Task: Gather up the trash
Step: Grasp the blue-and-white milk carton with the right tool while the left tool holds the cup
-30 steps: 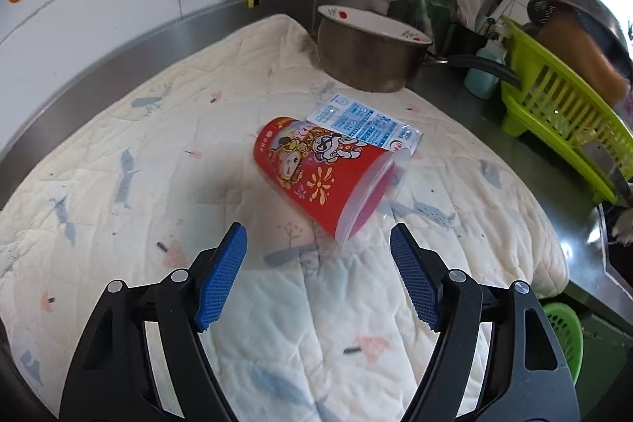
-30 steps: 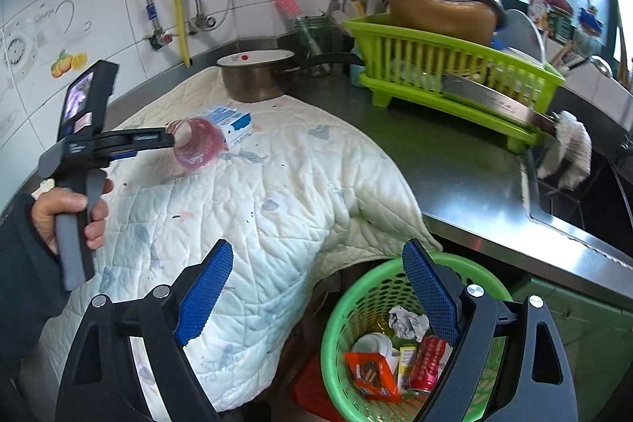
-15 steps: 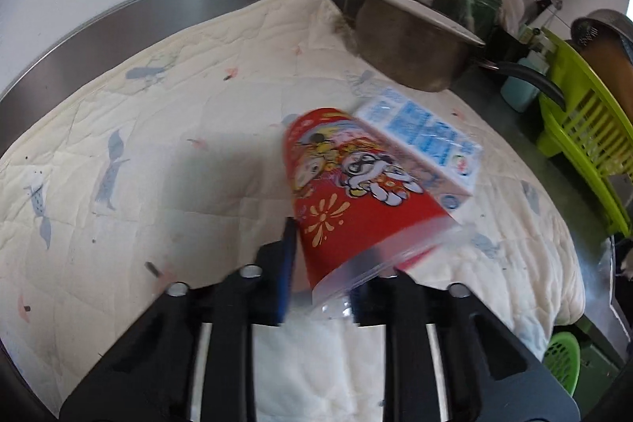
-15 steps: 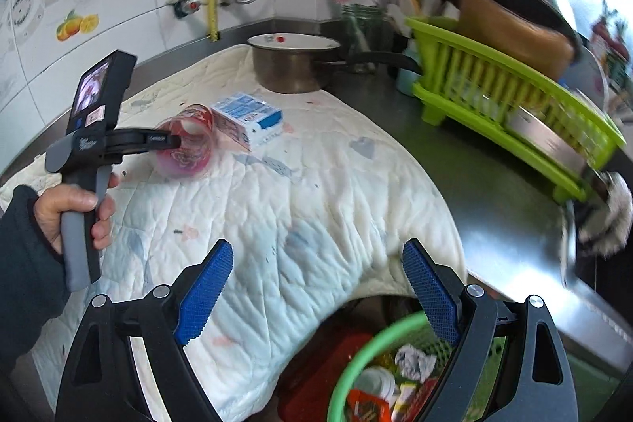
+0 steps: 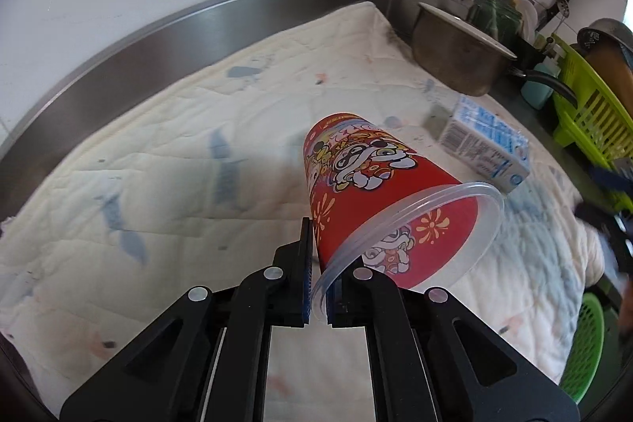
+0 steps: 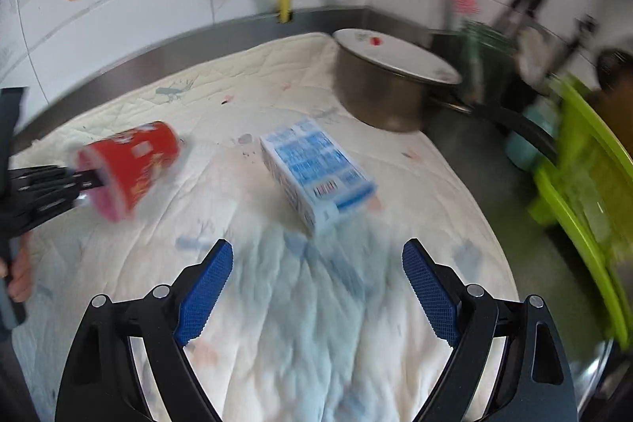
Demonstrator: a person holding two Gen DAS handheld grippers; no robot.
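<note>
Since a second ago our left tongs [image 5: 317, 287] have gone from wide apart to pinched on the clear rim of the red printed plastic cup [image 5: 379, 200], with one finger inside the mouth, and raised it off the white quilted cloth [image 5: 166, 161] covering the bench. Our right tongs [image 6: 316, 291] have swung away from the green basket toward the blue-and-white carton [image 6: 316, 173]; they are spread wide and hold nothing. That carton lies on its side on the cloth, near the steel pot [image 6: 379, 93]. We judge the cup light and thin-walled, so a rim pinch may let it swivel or buckle. The carton looks light but fairly stiff; we would take it across its narrow sides.
</note>
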